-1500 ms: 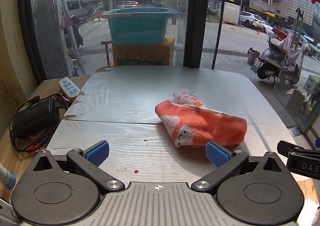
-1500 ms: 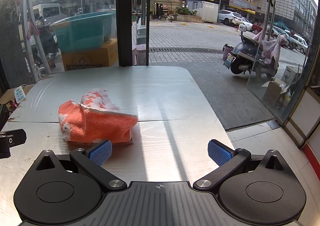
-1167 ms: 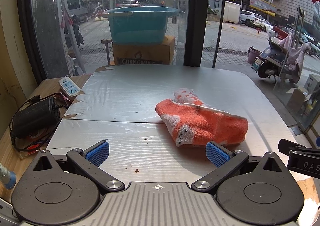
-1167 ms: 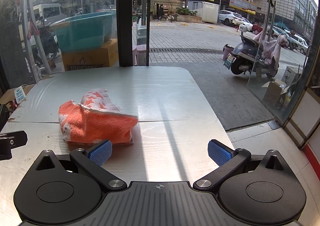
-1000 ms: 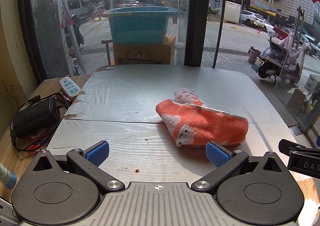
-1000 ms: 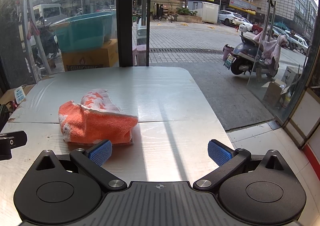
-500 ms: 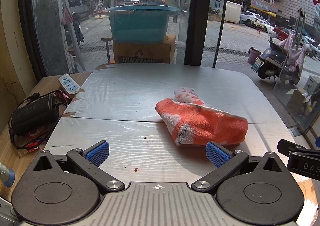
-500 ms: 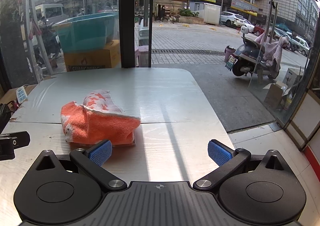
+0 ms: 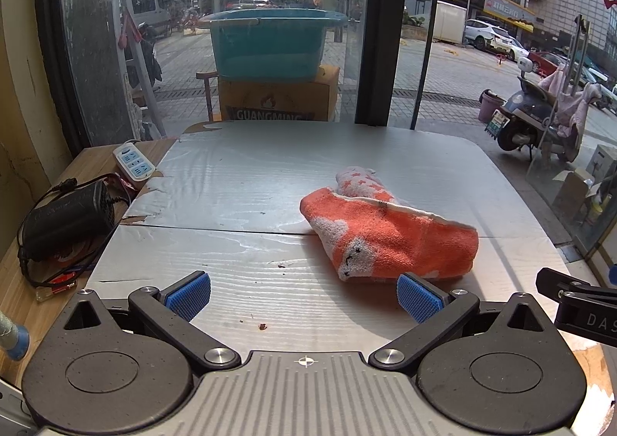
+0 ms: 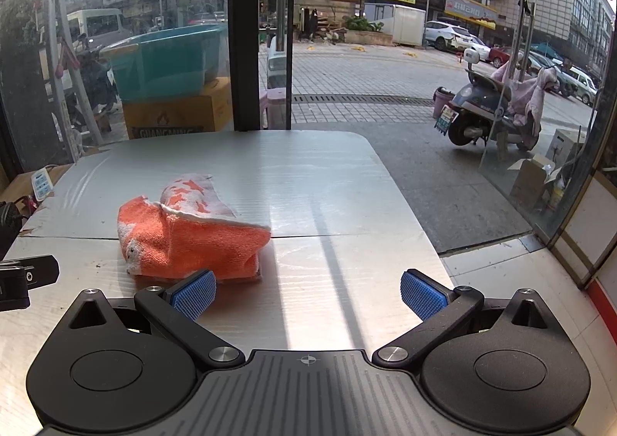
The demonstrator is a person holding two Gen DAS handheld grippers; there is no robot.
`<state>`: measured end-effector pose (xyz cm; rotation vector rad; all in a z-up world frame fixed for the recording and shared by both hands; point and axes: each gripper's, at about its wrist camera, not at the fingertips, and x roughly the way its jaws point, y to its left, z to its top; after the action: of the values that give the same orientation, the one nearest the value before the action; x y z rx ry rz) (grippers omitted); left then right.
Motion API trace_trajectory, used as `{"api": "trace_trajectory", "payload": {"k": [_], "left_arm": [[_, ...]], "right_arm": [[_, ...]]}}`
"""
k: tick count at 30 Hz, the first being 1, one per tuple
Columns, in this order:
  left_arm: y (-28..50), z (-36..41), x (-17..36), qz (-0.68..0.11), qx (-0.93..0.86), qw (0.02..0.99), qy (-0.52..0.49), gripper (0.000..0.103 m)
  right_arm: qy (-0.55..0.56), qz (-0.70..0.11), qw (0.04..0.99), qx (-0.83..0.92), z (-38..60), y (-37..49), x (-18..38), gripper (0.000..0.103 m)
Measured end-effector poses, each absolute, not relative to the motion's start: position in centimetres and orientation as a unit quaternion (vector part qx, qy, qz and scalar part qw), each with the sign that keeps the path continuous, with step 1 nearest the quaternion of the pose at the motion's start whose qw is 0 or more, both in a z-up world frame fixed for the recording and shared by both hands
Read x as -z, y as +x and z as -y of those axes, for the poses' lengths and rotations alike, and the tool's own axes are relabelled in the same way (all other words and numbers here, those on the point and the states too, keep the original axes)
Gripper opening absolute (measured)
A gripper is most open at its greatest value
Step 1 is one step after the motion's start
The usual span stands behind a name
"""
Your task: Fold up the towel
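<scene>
An orange towel [image 9: 389, 235] with white patterning lies in a bunched, loosely folded heap on the grey table [image 9: 250, 181]. In the left wrist view it sits right of centre, just beyond the right blue pad. My left gripper [image 9: 304, 299] is open, low over the table's near edge, holding nothing. In the right wrist view the towel [image 10: 189, 239] lies at the left, just past the left blue pad. My right gripper [image 10: 308, 299] is open and empty, with bare table between its fingers. Each gripper's black body shows at the edge of the other's view.
A black power adapter with cables [image 9: 65, 220] and a white power strip [image 9: 133, 164] lie on the wooden ledge at the left. Glass windows with a dark pillar [image 9: 381, 31] close off the far side. The table's right edge [image 10: 416, 212] drops to the floor.
Both views have crept slightly nearer and shifted a little, so the towel sits marginally further right in the right wrist view. The towel has not moved and both grippers stay open.
</scene>
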<state>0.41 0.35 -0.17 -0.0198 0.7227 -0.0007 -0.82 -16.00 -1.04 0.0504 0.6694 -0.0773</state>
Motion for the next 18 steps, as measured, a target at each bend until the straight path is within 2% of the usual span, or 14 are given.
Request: {"api": "trace_trajectory", "payload": {"k": [18], "left_arm": [[0.40, 0.11, 0.41, -0.352, -0.006, 0.936, -0.005, 0.103]], "right_arm": [[0.025, -0.332, 0.942, 0.037, 16.29, -0.93, 1.01, 0.103]]}}
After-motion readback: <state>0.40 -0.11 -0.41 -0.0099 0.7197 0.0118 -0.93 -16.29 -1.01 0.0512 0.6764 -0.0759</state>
